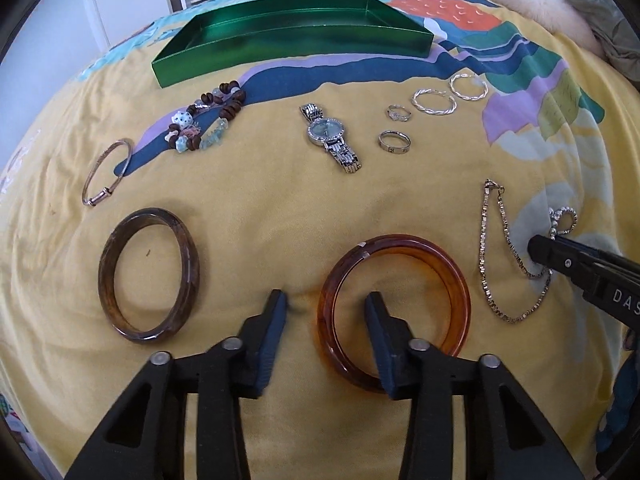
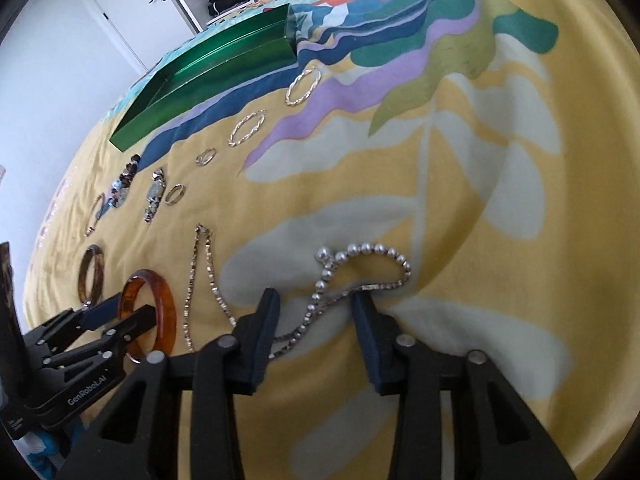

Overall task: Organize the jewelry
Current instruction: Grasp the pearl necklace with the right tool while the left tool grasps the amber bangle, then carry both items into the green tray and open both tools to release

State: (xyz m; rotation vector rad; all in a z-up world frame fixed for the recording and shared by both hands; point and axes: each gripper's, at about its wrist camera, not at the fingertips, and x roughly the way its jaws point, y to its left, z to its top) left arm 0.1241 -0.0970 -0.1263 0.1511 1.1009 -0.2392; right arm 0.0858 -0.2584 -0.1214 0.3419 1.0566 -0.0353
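Surveying progress: nothing sorted yet, all jewelry judged still to be moved.
Tray: long shiny green metal tray [image 1: 240, 62] at far edge of yellow patterned bedspread [image 1: 260, 200], bare inside as far as visible.
Bangles: amber translucent resin bangle [image 1: 452, 280] nearest left claw; dark brown marbled bangle [image 1: 116, 280] just left of it; thin rose-gold wire bangle [image 1: 106, 170] beyond.
Mid-size pieces: brown-and-aqua beaded bracelet heap [image 1: 208, 120], silver link wristwatch [image 1: 330, 136], silver box-chain [image 1: 486, 248], silver ball-bead bracelet [image 2: 368, 256], all loose on cloth.
Small pieces: two twisted silver hoop earrings [image 1: 434, 102], two silver rings [image 1: 395, 142].
Left gripper [image 1: 326, 308]: partly open, straddling near-left rim of amber bangle, one finger inside ring, one outside; pads not seen pressing.
Right gripper [image 2: 314, 310]: partly open, tips down on cloth astride ball-bead bracelet's trailing strand; not pinched.
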